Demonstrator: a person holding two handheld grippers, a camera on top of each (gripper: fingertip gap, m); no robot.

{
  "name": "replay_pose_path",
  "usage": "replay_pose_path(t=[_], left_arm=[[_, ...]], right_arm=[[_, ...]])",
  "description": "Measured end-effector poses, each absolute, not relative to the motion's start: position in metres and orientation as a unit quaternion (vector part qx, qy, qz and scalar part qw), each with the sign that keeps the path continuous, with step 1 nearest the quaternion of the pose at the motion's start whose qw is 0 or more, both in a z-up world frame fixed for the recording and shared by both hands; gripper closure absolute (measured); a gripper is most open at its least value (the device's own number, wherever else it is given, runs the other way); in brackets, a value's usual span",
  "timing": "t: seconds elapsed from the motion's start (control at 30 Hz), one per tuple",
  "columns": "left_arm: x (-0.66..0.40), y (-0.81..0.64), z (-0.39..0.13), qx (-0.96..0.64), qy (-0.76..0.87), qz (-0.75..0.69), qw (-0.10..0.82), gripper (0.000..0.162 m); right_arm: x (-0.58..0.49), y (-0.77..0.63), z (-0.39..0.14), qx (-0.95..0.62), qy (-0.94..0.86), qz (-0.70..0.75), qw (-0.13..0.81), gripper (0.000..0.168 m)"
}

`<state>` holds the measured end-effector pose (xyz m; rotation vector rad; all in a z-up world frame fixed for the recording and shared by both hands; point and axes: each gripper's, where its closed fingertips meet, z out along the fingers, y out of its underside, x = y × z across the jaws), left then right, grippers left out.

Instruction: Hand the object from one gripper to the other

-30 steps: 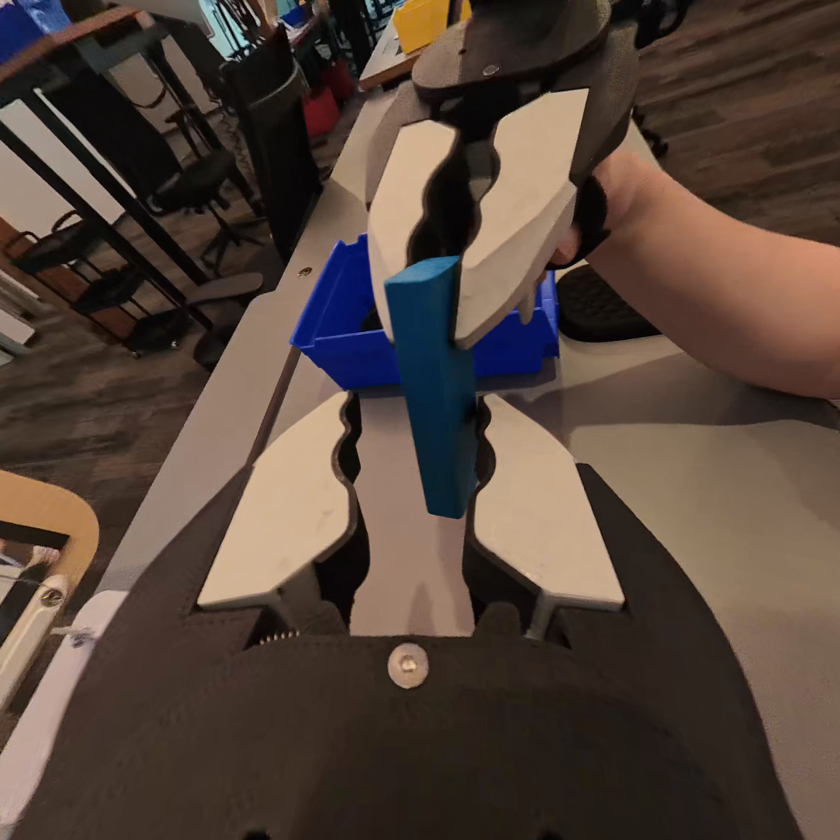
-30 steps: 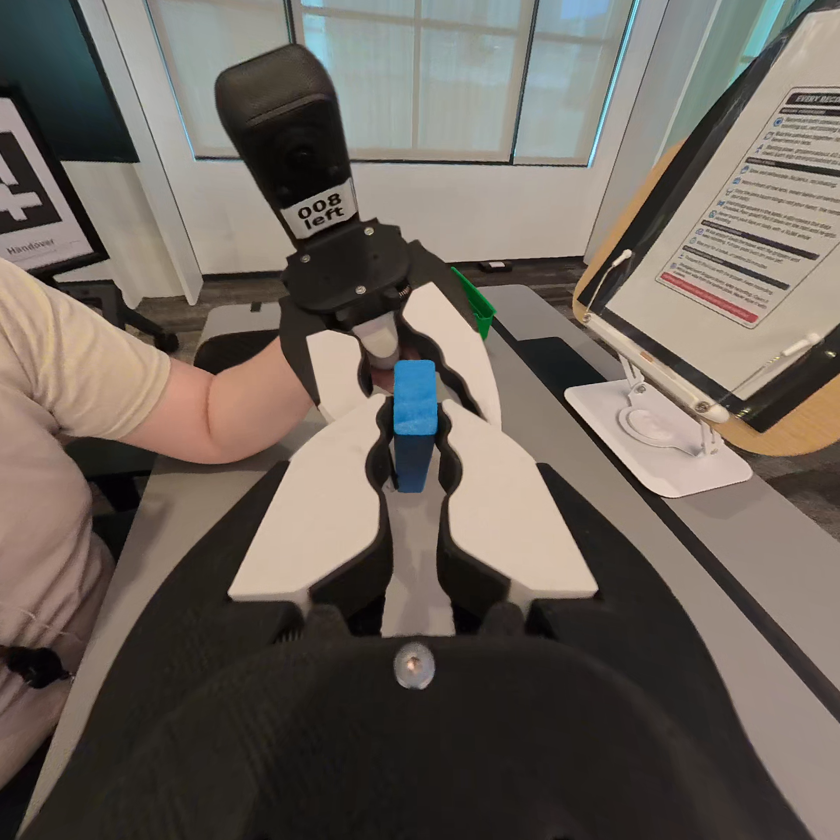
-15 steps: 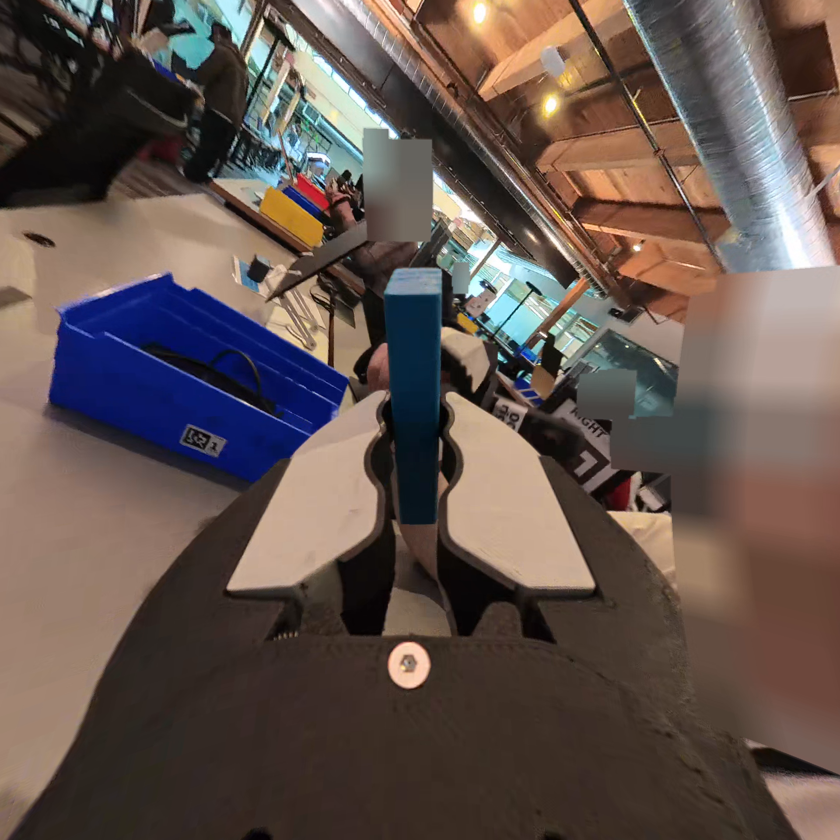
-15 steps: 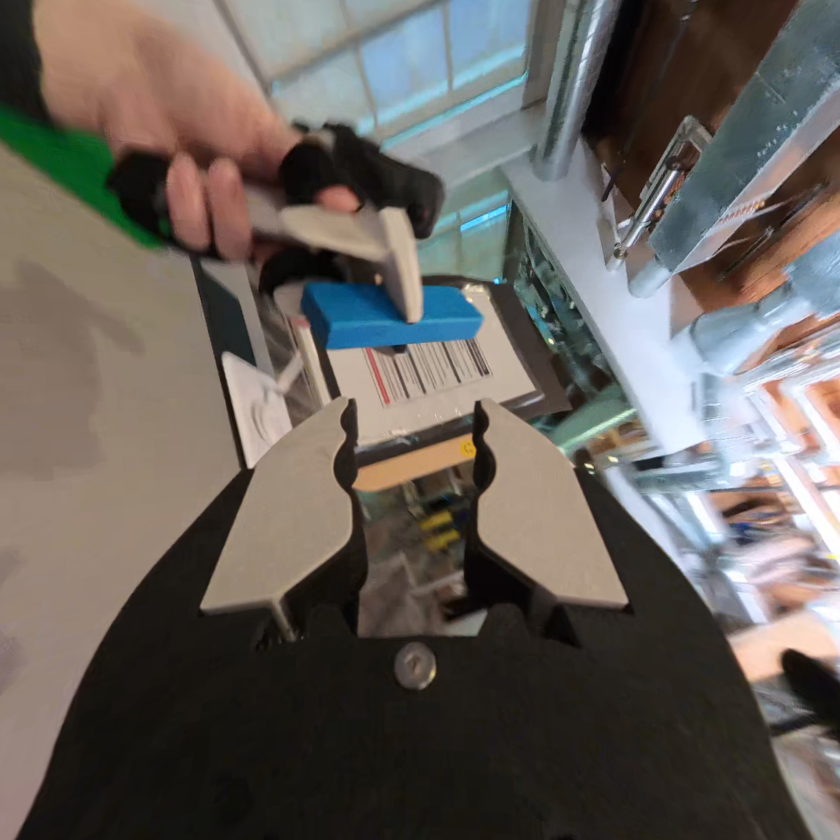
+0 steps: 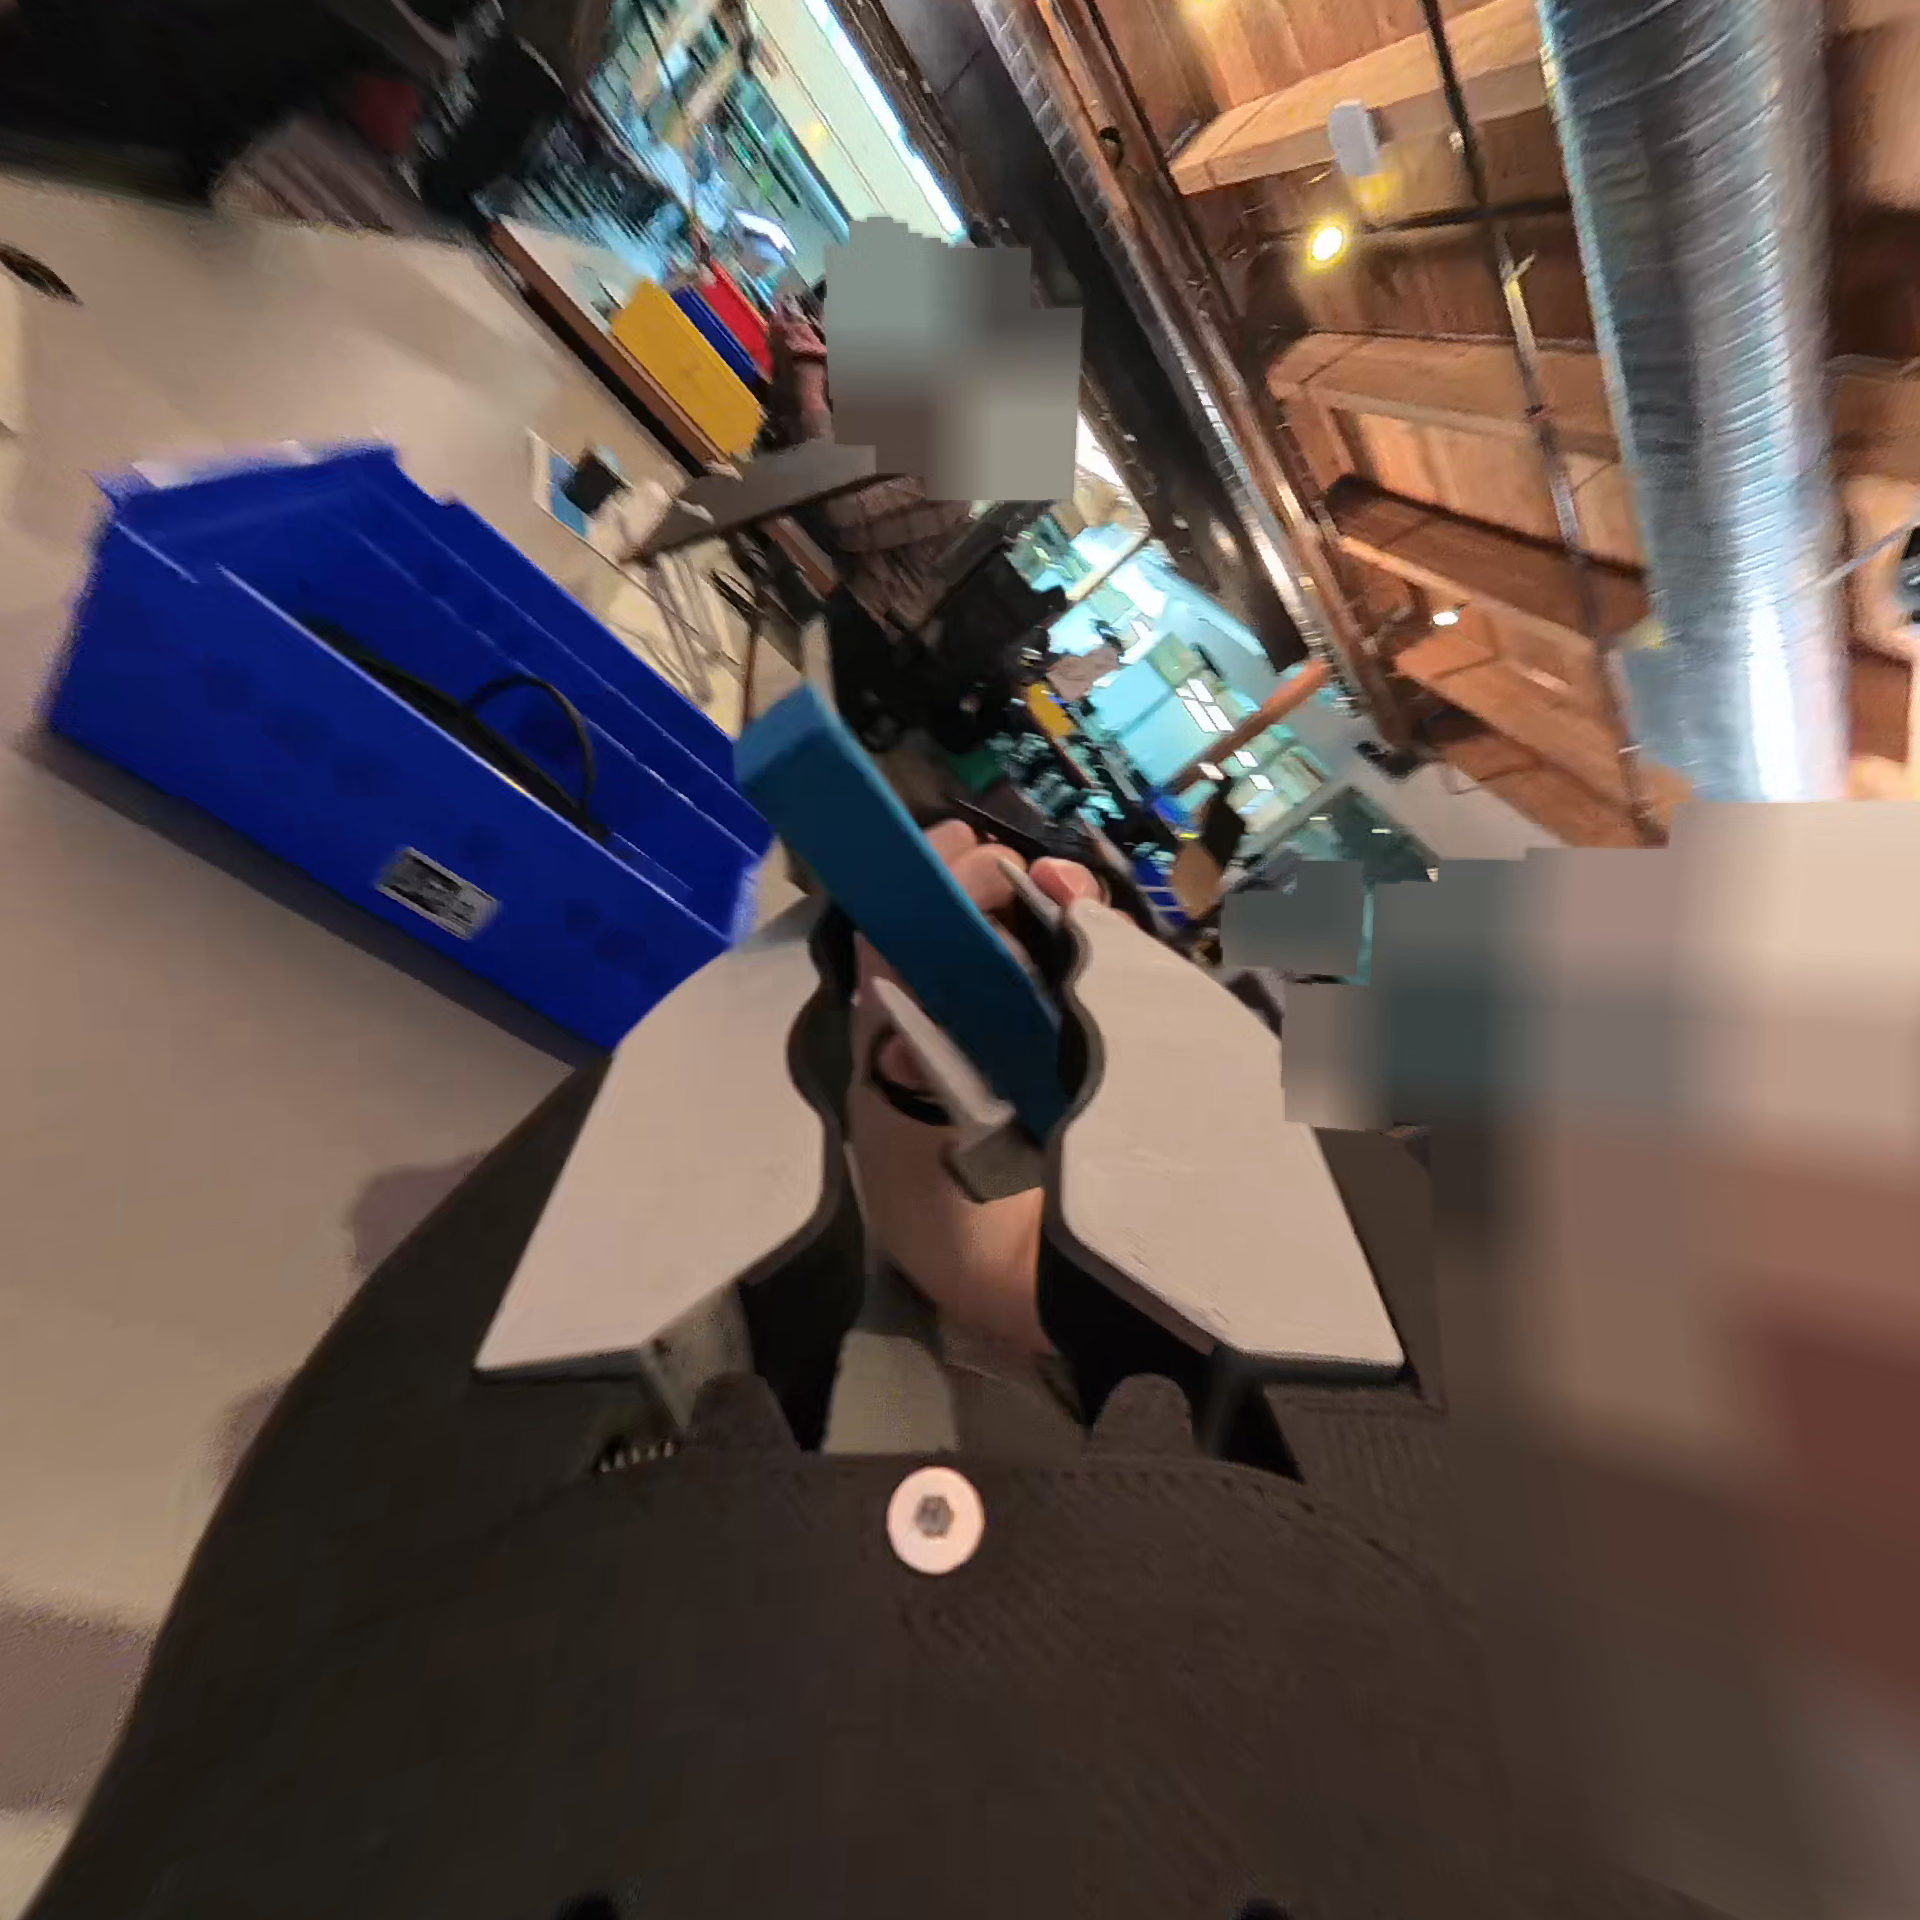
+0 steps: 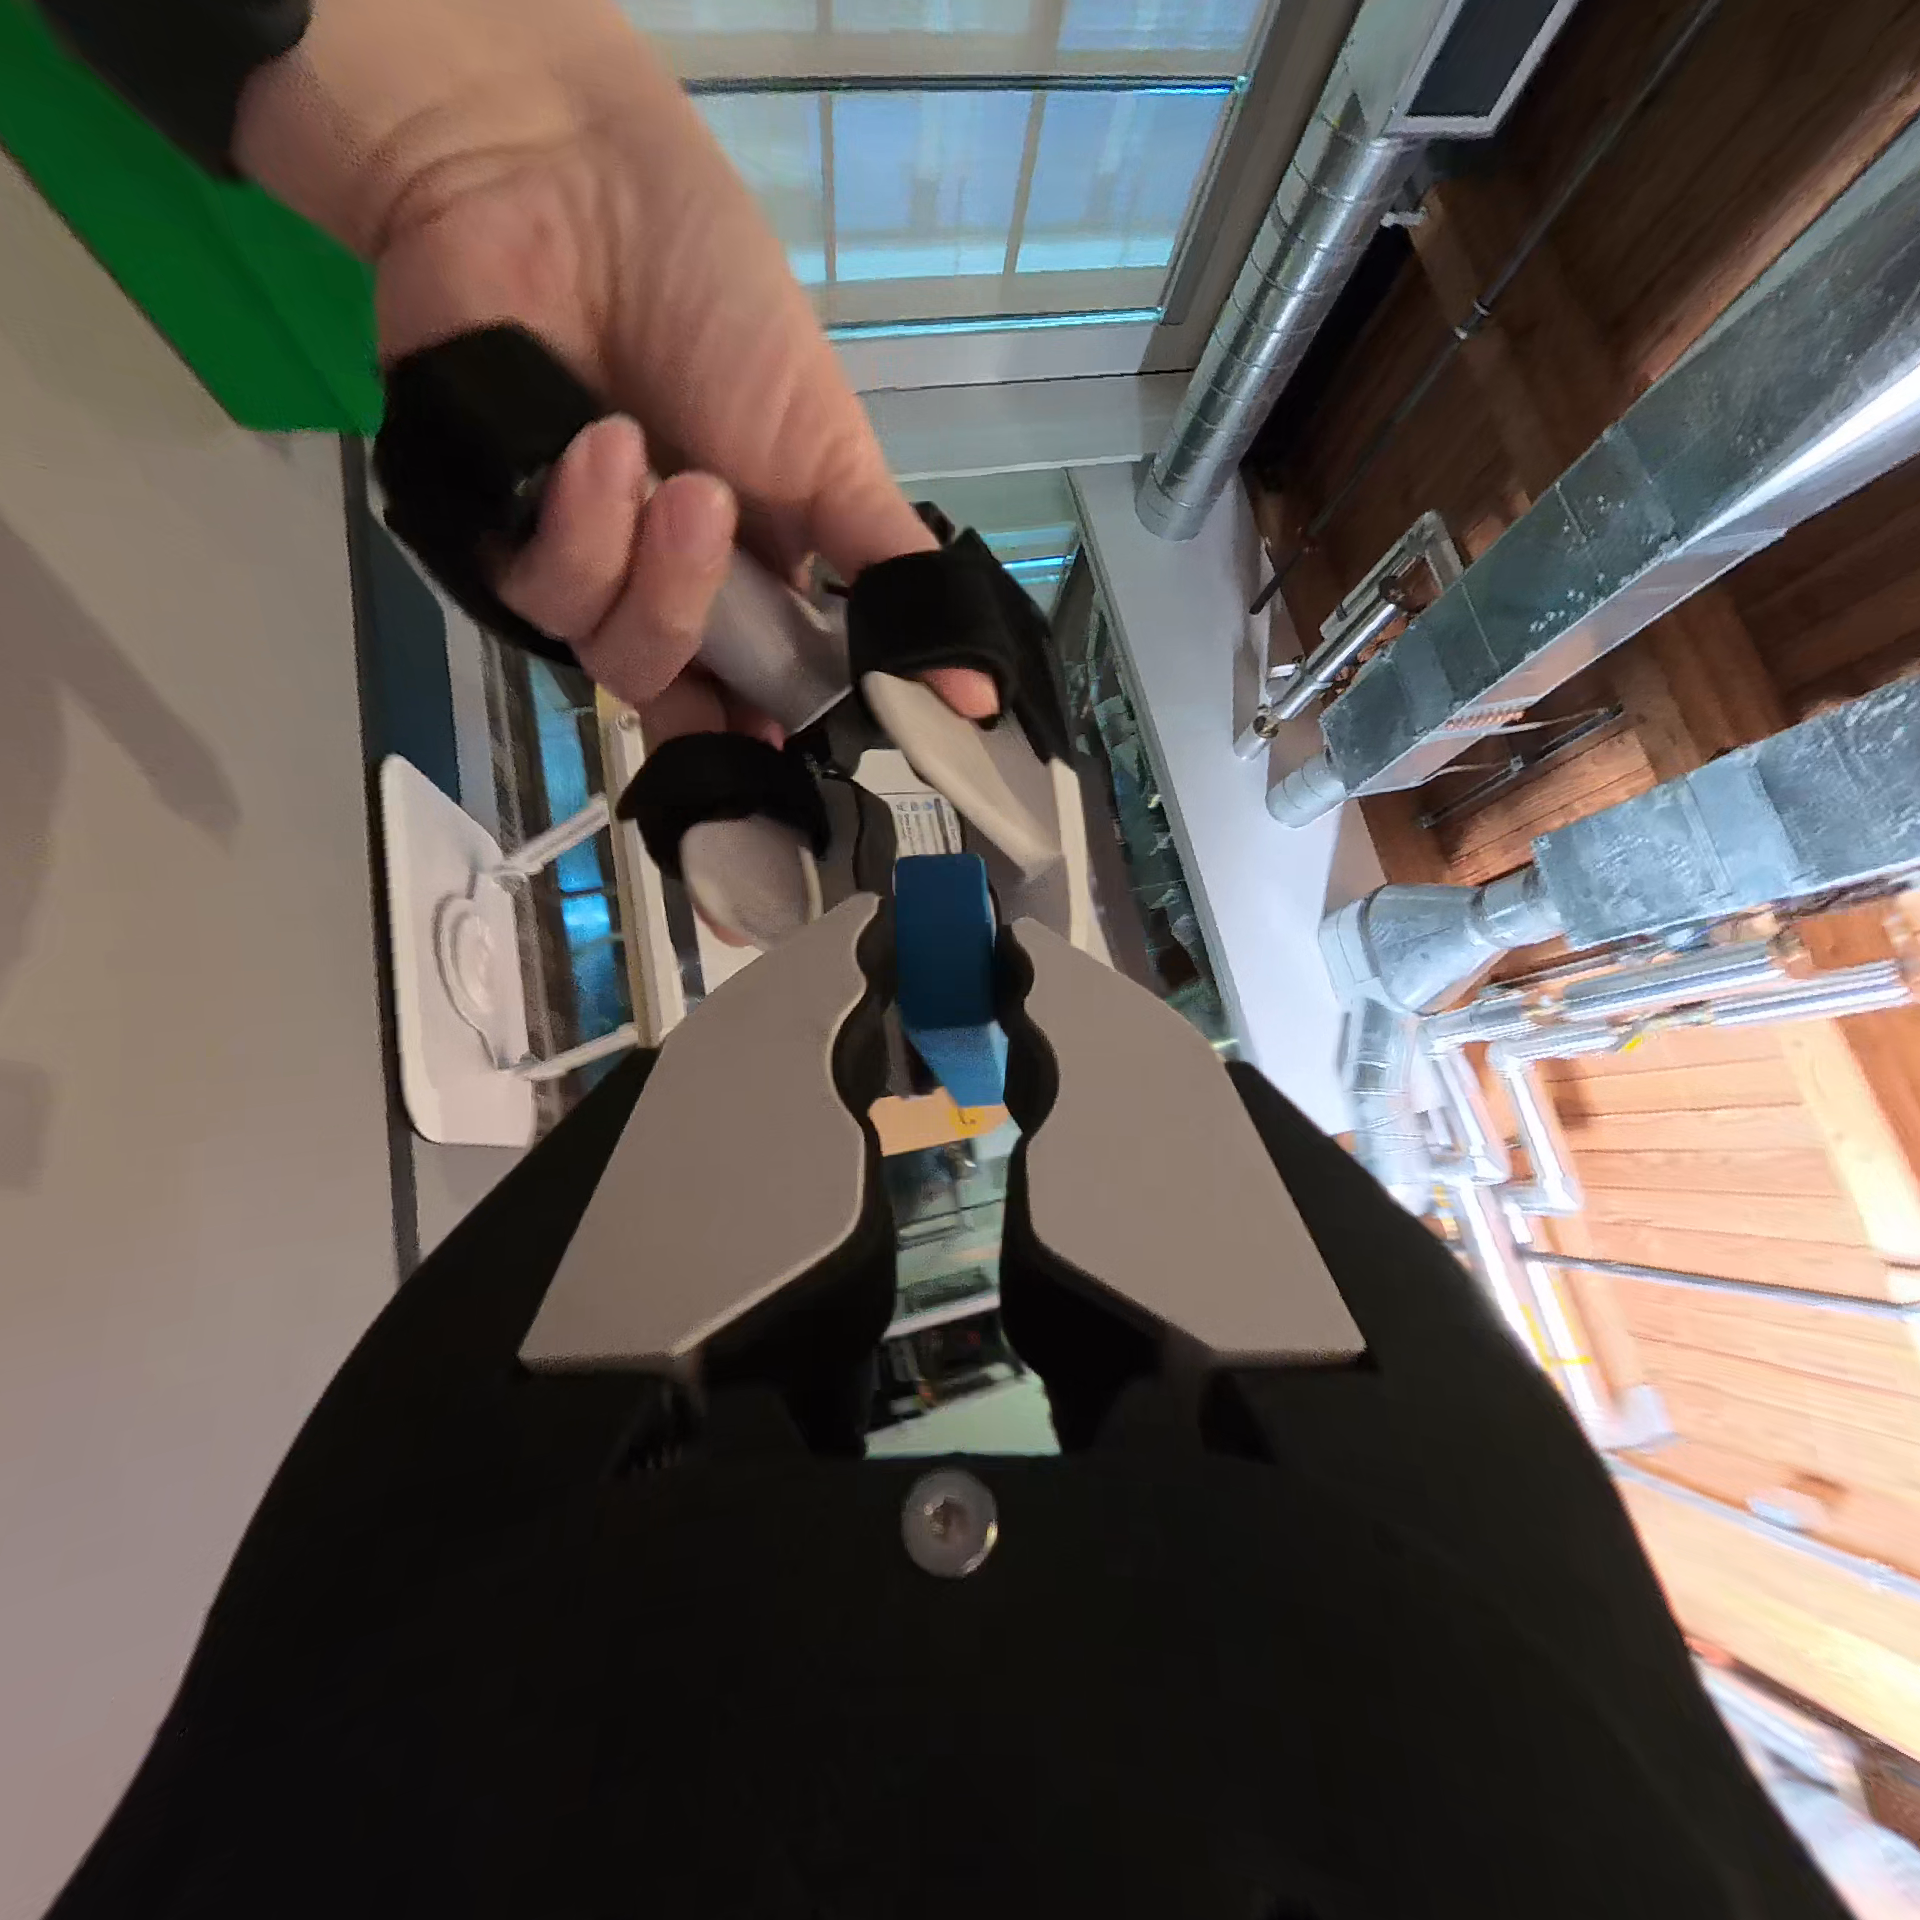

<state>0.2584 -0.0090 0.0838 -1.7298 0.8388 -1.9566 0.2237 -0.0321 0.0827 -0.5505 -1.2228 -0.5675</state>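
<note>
Long, flat blue block with smooth sides, tilted up and away to the left. Pinched between right gripper tips; inside spread left gripper, touching right finger.

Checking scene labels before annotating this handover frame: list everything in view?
block: 1, blue, clamped at the right gripper's fingertips, between the left gripper's fingers
bin: 1, blue, on the table, left side of left view
cable: 1, black, inside the bin
green object: 1, green, top left of right view, partly cut off
stand: 1, white, on the table, right view
duct: 1, silver, overhead
table: 1, grey
hand: 1, holds the left gripper
left gripper: 1, black and grey, open around the block
right gripper: 1, black and grey, shut on the block
</note>
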Motion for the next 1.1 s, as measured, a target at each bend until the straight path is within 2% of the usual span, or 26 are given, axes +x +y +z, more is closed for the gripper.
replay_pose_path(t=[0.03,0.1,0.17,0.2,0.27,0.37,0.43,0.5,0.57,0.6,0.63,0.73,0.8,0.87,0.93,1.0,1.1], left_arm=[[0.255,-0.001,0.086,-0.622,0.308,-0.678,0.244,0.114],[0.242,0.013,0.096,-0.611,0.337,-0.623,0.355,0.107],[0.230,0.015,0.103,-0.590,0.386,-0.555,0.442,0.105],[0.227,0.015,0.102,-0.587,0.412,-0.512,0.473,0.098],[0.228,0.006,0.100,-0.569,0.460,-0.443,0.518,0.086],[0.244,-0.013,0.092,-0.539,0.520,-0.370,0.550,0.089],[0.258,-0.020,0.081,-0.542,0.543,-0.338,0.544,0.095],[0.270,-0.033,0.069,-0.549,0.566,-0.360,0.500,0.103],[0.277,-0.044,0.060,-0.552,0.578,-0.398,0.449,0.136],[0.279,-0.046,0.060,-0.555,0.575,-0.418,0.432,0.143],[0.280,-0.045,0.064,-0.560,0.559,-0.444,0.421,0.145],[0.272,-0.030,0.088,-0.579,0.452,-0.555,0.391,0.146],[0.259,-0.016,0.102,-0.580,0.371,-0.634,0.353,0.146],[0.247,-0.001,0.106,-0.584,0.302,-0.683,0.318,0.145],[0.243,0.007,0.101,-0.598,0.267,-0.701,0.284,0.145],[0.245,0.002,0.097,-0.602,0.262,-0.715,0.241,0.145],[0.251,-0.007,0.097,-0.595,0.256,-0.734,0.205,0.145]], right_arm=[[0.227,-0.034,0.086,-0.270,-0.555,-0.230,0.753,0.150],[0.242,-0.032,0.103,-0.333,-0.511,-0.150,0.778,0.151],[0.256,-0.031,0.118,-0.393,-0.467,-0.017,0.792,0.151],[0.262,-0.028,0.122,-0.432,-0.444,0.064,0.782,0.151],[0.266,-0.023,0.120,-0.517,-0.412,0.247,0.708,0.151],[0.267,-0.029,0.114,-0.568,-0.372,0.456,0.575,0.151],[0.267,-0.032,0.111,-0.572,-0.364,0.504,0.535,0.151],[0.262,-0.036,0.105,-0.576,-0.386,0.499,0.521,0.151],[0.258,-0.039,0.103,-0.577,-0.401,0.482,0.523,0.150],[0.258,-0.038,0.105,-0.575,-0.401,0.470,0.535,0.150],[0.261,-0.036,0.109,-0.565,-0.397,0.460,0.558,0.149],[0.282,-0.036,0.137,-0.481,-0.375,0.406,0.681,0.129],[0.290,-0.034,0.132,-0.460,-0.406,0.311,0.725,0.130],[0.287,-0.030,0.121,-0.452,-0.443,0.203,0.747,0.130],[0.278,-0.029,0.113,-0.392,-0.486,0.028,0.781,0.128],[0.263,-0.023,0.098,-0.341,-0.521,-0.137,0.770,0.129],[0.238,-0.019,0.079,-0.308,-0.546,-0.200,0.753,0.125]])
